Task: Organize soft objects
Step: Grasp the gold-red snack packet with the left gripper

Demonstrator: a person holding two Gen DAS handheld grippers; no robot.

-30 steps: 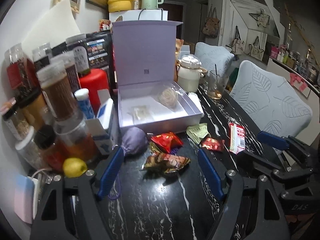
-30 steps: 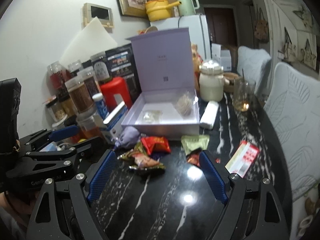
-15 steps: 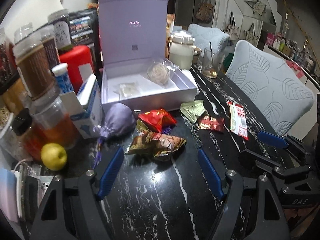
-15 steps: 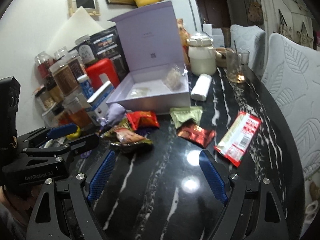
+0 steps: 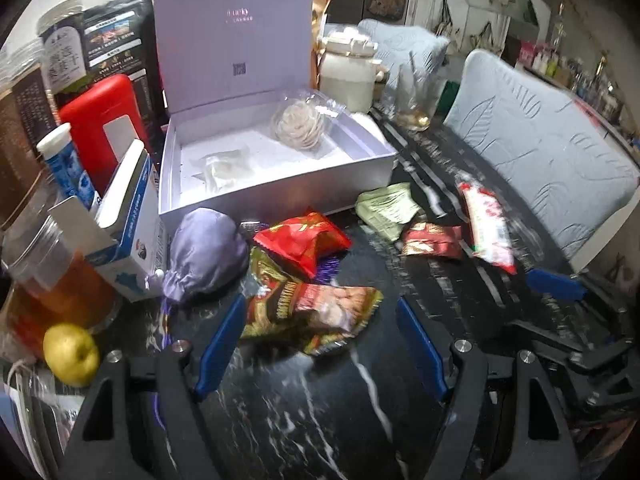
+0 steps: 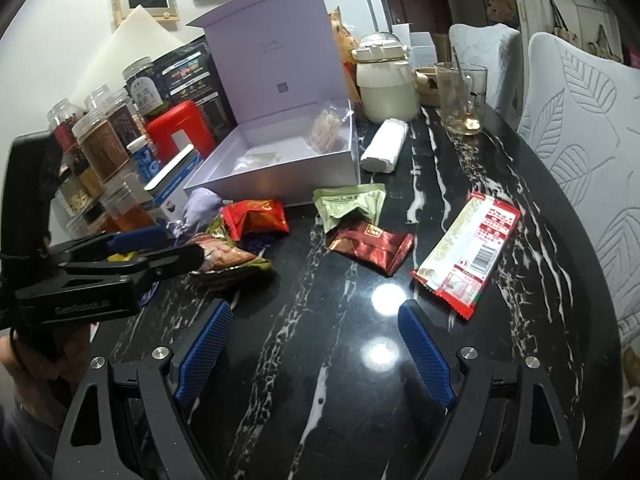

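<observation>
**Several soft packets wait in front of the open box**

Both of my tools are empty now. I see the left hand-held gripper [image 5: 318,344] with its jaws wide, low over the black marble desk [image 6: 320,360], and the brown snack bag [image 5: 312,312] lies just between its blue pads [image 5: 218,346] without being pressed. The right hand-held gripper [image 6: 312,352] also stands wide, with only bare desk between its jaws.

Near the lavender box [image 5: 280,184] lie the purple pouch [image 5: 204,256], the red packet [image 5: 302,242], the green packet [image 6: 348,204], the dark red packet [image 6: 372,246] and the long red-and-white wrapper [image 6: 468,256].

I judge the brown snack bag to be light, crinkly and slippery, and its contents are probably fragile. I would take it across the puffed middle, gently, because a hard squeeze may crush it and a flat edge may slide out.
</observation>
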